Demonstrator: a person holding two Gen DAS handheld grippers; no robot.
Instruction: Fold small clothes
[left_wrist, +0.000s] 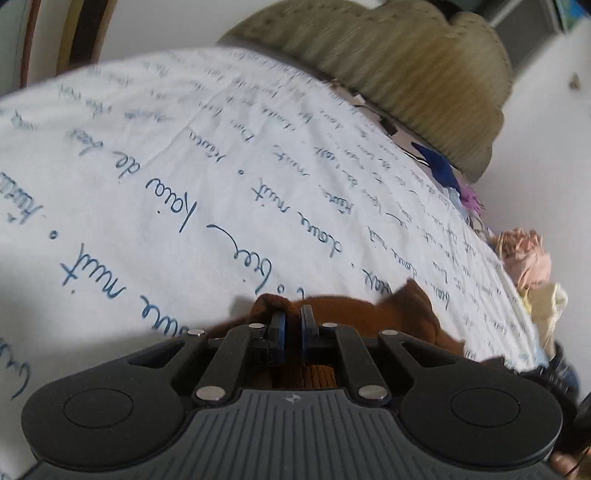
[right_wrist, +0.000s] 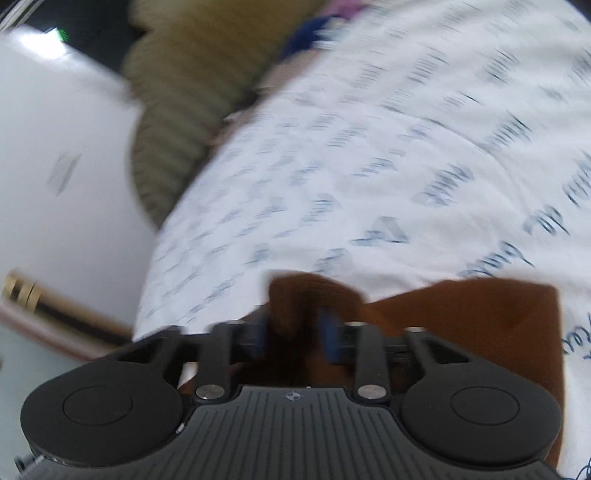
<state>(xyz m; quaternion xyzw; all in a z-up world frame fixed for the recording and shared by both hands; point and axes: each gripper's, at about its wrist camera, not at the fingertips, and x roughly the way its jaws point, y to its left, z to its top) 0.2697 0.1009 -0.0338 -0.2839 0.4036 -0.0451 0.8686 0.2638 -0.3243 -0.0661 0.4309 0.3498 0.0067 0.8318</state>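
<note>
brown garment (left_wrist: 399, 314) lies on my white sheet with blue script (left_wrist: 147, 192); my left gripper (left_wrist: 291, 325) is pinched tight on a fold of it, my right gripper (right_wrist: 295, 332) has its jaws parted around another bunched fold, olive cushion (left_wrist: 424, 74) beyond

Small garment (left_wrist: 399, 314) lies on the bedsheet (left_wrist: 184, 184), at the near edge of the left wrist view, its cloth bunched between the left gripper (left_wrist: 291, 325) jaws. Pillow (left_wrist: 406, 74) sits at the far end of the sheet. Heap of other clothes (left_wrist: 524, 258) along the sheet's right edge — between pillow and near corner. Right wrist view: same garment (right_wrist: 480, 325) spreads right of the right gripper (right_wrist: 295, 328), a fold between its jaws; pillow (right_wrist: 177, 110) far left.
</note>
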